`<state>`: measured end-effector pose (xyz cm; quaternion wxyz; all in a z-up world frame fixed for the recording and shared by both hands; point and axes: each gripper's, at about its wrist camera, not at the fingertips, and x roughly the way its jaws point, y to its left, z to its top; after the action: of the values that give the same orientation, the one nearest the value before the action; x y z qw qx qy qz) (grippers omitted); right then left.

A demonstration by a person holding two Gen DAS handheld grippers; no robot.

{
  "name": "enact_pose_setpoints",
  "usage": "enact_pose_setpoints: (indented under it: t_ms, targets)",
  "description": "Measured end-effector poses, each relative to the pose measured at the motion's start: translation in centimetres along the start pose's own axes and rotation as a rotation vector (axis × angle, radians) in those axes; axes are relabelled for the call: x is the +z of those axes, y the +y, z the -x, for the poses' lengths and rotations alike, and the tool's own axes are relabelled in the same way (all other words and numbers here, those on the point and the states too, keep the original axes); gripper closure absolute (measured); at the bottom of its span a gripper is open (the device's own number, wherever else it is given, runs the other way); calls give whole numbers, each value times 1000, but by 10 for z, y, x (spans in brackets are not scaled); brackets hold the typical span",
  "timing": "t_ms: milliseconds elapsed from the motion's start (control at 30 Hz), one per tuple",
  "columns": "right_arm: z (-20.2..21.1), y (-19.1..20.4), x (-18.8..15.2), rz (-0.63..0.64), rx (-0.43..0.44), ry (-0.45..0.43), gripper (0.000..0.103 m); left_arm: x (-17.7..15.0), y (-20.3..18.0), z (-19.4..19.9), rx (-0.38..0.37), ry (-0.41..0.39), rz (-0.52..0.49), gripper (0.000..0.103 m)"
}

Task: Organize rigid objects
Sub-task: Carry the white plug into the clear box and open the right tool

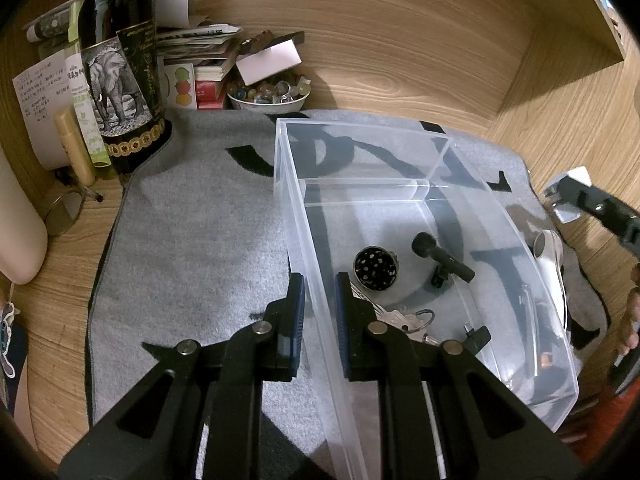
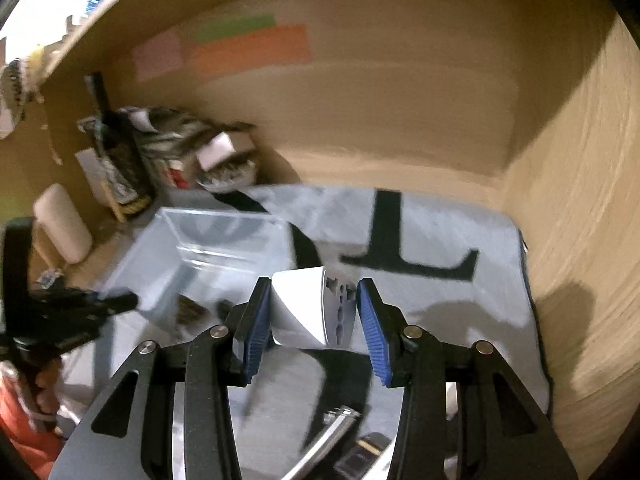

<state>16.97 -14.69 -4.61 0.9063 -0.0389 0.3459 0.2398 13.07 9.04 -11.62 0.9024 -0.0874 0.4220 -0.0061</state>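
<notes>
A clear plastic box (image 1: 360, 184) stands on a grey mat (image 1: 192, 232). My left gripper (image 1: 320, 280) is shut on the box's left wall. Inside the box lie a round black perforated disc (image 1: 376, 268), a small black microphone (image 1: 442, 258), keys (image 1: 404, 320) and a little black plug (image 1: 478, 336). My right gripper (image 2: 314, 282) is shut on a white travel adapter (image 2: 308, 308) and holds it in the air, above the mat and to the right of the box (image 2: 224, 236). The left wrist view shows that adapter (image 1: 576, 178) at the right edge. The right wrist view is blurred.
A dark wine bottle with an elephant label (image 1: 120, 80), a bowl of beads (image 1: 268, 94) and stacked papers (image 1: 200, 48) crowd the back left corner. Wooden walls (image 1: 400, 60) close in the back and right. A metal spoon (image 1: 548, 248) lies just right of the box.
</notes>
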Motion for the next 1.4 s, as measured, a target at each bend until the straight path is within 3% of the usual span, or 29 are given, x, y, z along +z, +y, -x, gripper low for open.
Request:
enact_pose_setpoints:
  t_ms: [333, 867, 1200, 1400]
  targets:
    - [-2, 51, 0, 112, 93, 5, 63, -1, 1, 1, -4, -4, -5, 88]
    - [-59, 86, -24, 212, 146, 214, 63, -1, -1, 1, -7, -6, -4, 87]
    - [-59, 84, -22, 188, 145, 223, 63, -1, -2, 1, -10, -6, -2, 87]
    - [-46, 78, -16, 160, 128, 173, 59, -1, -3, 2, -10, -5, -7, 87]
